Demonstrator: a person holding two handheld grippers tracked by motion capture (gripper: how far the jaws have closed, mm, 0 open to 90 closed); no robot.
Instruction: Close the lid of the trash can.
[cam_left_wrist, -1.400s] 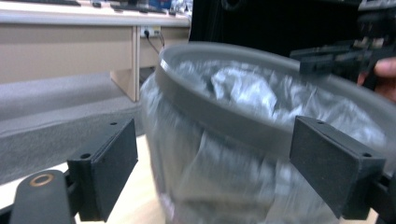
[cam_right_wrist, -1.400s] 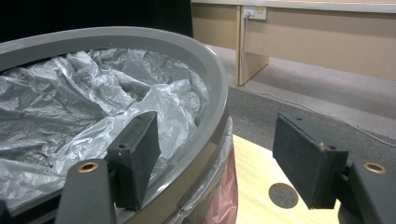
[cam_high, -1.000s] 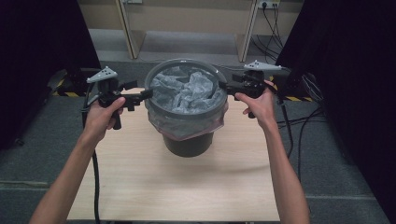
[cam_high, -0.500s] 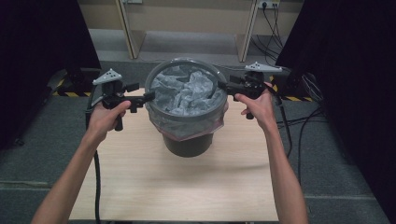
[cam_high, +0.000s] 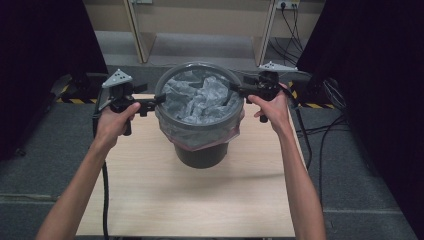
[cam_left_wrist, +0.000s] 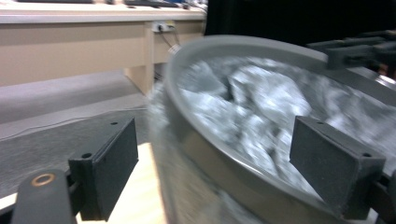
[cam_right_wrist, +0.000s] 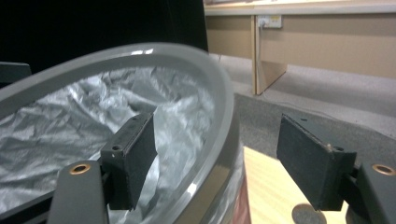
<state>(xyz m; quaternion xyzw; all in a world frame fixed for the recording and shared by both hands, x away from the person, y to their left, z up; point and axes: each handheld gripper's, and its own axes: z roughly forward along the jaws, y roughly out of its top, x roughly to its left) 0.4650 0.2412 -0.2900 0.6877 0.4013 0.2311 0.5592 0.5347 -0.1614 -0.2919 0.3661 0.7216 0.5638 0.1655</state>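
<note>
Bins — one: a grey bin (cam_high: 200, 145) with a grey ring holding its crumpled clear liner (cam_high: 200, 100), mid-table, toward twelve o'clock. Two grippers: left gripper (cam_high: 159, 99) at nine, right gripper (cam_high: 234, 89) at three — both wide, straddling the rim; the right's jaws have just been opening.

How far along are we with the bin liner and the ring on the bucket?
Done: the liner sits inside the bin, its edge folded over the outside. In hand: the left tool and right tool each straddle the grey ring at opposite sides, jaws open, not pressing; the right jaws have just been opening. Left: whether the ring is fully seated I cannot tell; then both tools pull clear.
</note>
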